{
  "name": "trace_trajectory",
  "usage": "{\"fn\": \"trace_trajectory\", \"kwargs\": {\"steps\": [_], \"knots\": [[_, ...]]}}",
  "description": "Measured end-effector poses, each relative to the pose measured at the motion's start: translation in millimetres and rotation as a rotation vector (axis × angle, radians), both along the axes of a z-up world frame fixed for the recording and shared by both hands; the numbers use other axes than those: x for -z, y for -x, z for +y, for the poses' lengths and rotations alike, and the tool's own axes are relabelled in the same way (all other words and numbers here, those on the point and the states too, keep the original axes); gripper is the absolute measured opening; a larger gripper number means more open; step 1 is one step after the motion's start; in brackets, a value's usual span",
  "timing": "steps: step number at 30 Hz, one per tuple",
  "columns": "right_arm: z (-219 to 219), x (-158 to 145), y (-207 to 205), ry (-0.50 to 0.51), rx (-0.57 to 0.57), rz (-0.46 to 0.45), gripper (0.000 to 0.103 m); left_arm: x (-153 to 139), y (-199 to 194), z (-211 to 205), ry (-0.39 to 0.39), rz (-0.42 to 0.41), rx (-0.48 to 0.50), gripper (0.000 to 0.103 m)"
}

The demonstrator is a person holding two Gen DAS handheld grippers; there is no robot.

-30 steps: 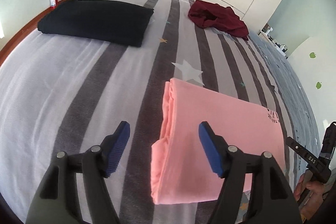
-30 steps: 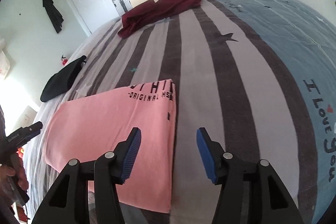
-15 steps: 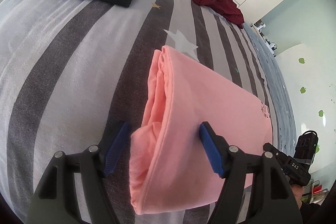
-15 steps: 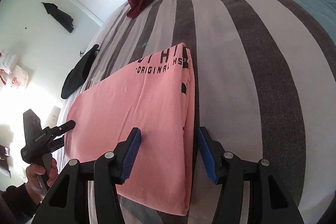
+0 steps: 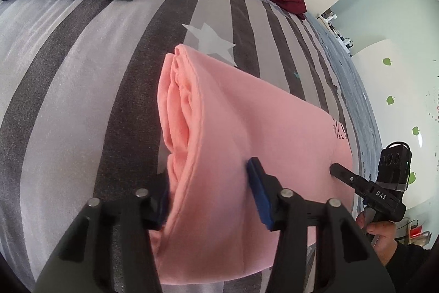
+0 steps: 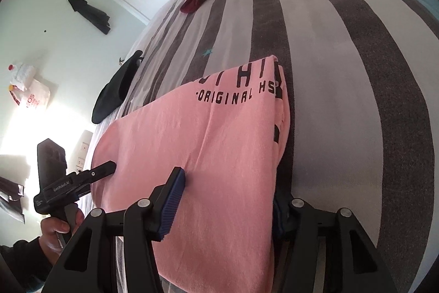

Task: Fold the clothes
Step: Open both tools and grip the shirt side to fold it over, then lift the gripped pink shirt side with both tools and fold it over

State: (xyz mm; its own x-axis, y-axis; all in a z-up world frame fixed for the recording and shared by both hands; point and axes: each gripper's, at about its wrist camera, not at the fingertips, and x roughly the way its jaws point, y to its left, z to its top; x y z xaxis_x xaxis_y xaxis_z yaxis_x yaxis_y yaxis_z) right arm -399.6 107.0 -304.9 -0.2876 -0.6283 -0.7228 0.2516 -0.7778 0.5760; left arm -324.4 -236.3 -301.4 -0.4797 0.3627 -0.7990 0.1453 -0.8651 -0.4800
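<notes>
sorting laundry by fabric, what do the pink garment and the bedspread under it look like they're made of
Pink garment: looks like soft, matte cotton jersey, probably a T-shirt; it bends in limp rounded layers at its folded edge and carries flat black printed lettering.
Bedspread: seems a woven, brushed cotton or blend; its grey and white stripes show a fine grainy, slightly fuzzy texture with no sheen. Exact fibres cannot be told.

Both tools are showing black plastic frames with silver screws and ribbed blue pads: the left gripper [image 5: 211,191] and the right gripper [image 6: 227,203]. The person is wearing dark sleeves.
</notes>
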Motion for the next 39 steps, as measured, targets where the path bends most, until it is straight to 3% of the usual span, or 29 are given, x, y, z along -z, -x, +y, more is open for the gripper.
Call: {"fn": "trace_trajectory", "kwargs": {"steps": [2, 5, 9, 17, 22, 26, 34, 39], "knots": [[-1, -1, 1, 0.005, 0.001, 0.002, 0.021, -4, -1, 4, 0.028, 0.007, 0.002, 0.032], [-7, -14, -4, -0.058, 0.003, 0.049, 0.016, -16, -3, 7, 0.068, 0.024, -0.007, 0.025], [-10, -41, -13, -0.135, 0.028, 0.111, 0.013, -45, -15, 14, 0.106, 0.07, -0.017, 0.024], [-41, -103, -12, -0.174, 0.04, 0.212, 0.013, -85, -7, -23, 0.078, 0.166, -0.053, 0.023], [-98, -122, 4, -0.171, 0.041, 0.233, 0.013, -96, 16, -83, 0.076, 0.183, -0.049, 0.023], [-163, -130, 15, -0.144, 0.055, 0.249, 0.013, -113, 37, -148, 0.121, 0.2, -0.034, 0.023], [-295, -119, 73, -0.044, 0.073, 0.244, 0.012, -127, 98, -276, 0.242, 0.223, 0.013, 0.023], [-356, -113, 116, -0.023, 0.058, 0.263, 0.012, -121, 140, -337, 0.257, 0.234, -0.002, 0.023]]}}
